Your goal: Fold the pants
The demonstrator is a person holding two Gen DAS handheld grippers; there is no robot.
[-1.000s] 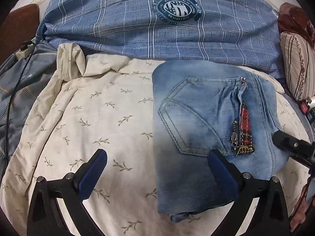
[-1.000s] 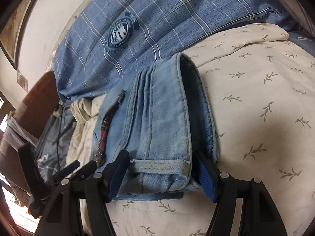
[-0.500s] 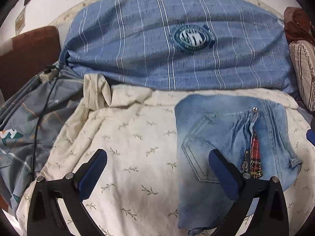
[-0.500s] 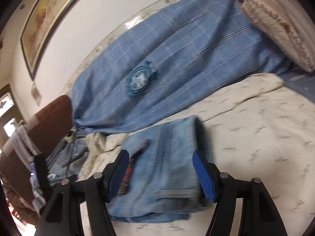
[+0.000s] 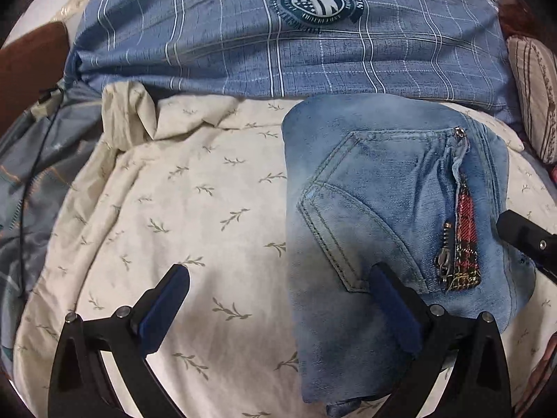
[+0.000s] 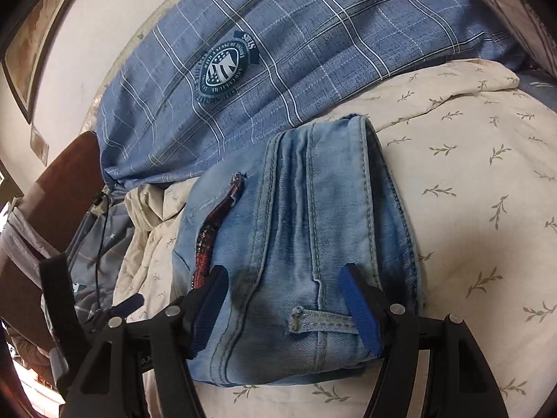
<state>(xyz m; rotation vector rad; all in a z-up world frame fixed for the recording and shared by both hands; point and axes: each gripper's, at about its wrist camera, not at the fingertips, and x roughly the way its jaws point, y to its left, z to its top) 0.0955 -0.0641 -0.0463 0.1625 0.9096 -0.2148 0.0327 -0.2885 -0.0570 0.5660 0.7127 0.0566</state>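
The light-blue jeans [image 5: 365, 216] lie folded into a compact bundle on the cream leaf-print sheet [image 5: 195, 216], back pocket and red plaid zipper trim facing up. My left gripper [image 5: 280, 271] is open wide low over the bundle's left edge, with its right finger [image 5: 393, 306] over the denim and the other over the sheet. In the right wrist view, the jeans [image 6: 306, 209] show their waistband end and a belt loop. My right gripper [image 6: 282, 271] is open, its fingers hovering over that end, with denim spreading past both blue pads. Its black tip [image 5: 522, 240] pokes in beside the jeans.
A blue plaid pillow [image 5: 313, 52] with a round badge lies just behind the jeans. A striped cushion [image 5: 532, 97] sits at the right. A grey-blue blanket [image 5: 34, 181] with a black cable and a brown headboard [image 5: 28, 62] are at the left.
Half a second ago both grippers had drawn back from the bed, showing more of it. Both are now close over the jeans again. The jeans have stayed put and neither opening has changed.
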